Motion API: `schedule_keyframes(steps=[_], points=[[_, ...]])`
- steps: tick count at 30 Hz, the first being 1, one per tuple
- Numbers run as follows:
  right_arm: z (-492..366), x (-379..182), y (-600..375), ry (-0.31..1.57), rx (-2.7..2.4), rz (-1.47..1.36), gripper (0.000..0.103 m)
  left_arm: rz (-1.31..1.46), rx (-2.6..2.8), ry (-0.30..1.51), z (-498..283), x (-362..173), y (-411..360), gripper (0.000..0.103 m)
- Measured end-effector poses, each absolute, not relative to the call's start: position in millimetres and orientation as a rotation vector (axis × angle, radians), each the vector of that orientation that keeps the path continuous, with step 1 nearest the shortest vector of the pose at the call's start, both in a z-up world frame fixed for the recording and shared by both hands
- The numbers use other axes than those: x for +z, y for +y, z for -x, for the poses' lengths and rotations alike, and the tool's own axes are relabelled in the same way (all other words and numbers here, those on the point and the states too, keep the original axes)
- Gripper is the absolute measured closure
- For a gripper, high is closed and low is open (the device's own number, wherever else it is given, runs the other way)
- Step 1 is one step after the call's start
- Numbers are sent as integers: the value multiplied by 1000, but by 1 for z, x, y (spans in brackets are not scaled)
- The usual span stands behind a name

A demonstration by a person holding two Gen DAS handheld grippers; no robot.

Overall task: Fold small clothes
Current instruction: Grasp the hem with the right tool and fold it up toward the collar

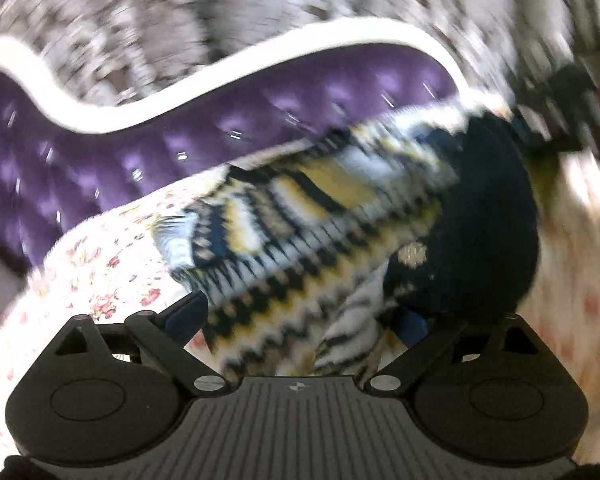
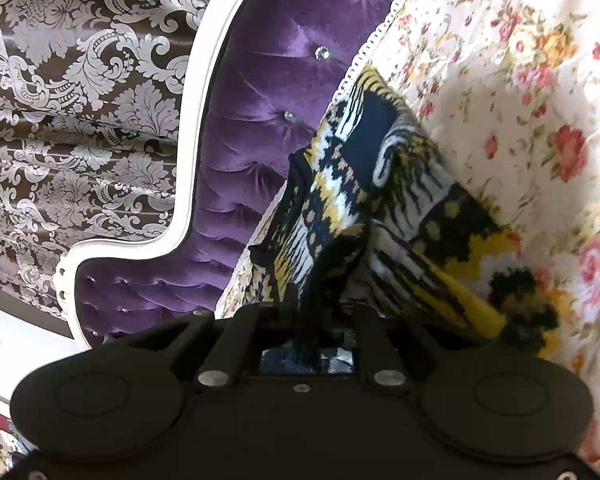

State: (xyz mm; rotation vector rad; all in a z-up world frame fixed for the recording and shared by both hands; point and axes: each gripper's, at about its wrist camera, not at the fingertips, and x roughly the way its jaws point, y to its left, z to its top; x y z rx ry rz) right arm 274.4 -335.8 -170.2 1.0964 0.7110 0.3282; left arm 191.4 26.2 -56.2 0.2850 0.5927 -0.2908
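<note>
Left gripper (image 1: 300, 320) sits low over the floral bedspread (image 1: 100, 280), fingers spread wide with the blue pads apart; the knit garment (image 1: 320, 216) drapes through the gap between them. The left view is heavily motion-blurred, so contact with either pad is hard to confirm, but the jaws read as released. The garment is a patterned knit in navy, yellow and white with zigzag bands, probably a small sweater, lying bunched on the bedspread near the headboard (image 1: 180, 128). Right gripper (image 2: 320, 316) has its fingers drawn close together, clenched on a dark fold of the knit garment (image 2: 364, 184), which rises from the jaws and fans out over the floral bedspread (image 2: 520, 80). A yellow-and-black edge of the knit trails to the right, just beside the right finger linkage. The purple tufted headboard (image 2: 268, 100) with crystal buttons and a white frame stands directly behind the garment, touching the lace edge of the bedspread. Brown damask wallpaper (image 2: 80, 100) with silver leaf motifs fills the background.
</note>
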Motion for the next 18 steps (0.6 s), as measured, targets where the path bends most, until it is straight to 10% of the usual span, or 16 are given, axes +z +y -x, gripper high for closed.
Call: schedule_keyframes(steps=[9, 18], points=[[-276, -176, -345, 729, 304, -1048, 80, 30, -97, 727, -271, -52, 81, 7], [-258, -146, -354, 606, 386, -855, 36, 109, -289, 724, -258, -42, 78, 7]])
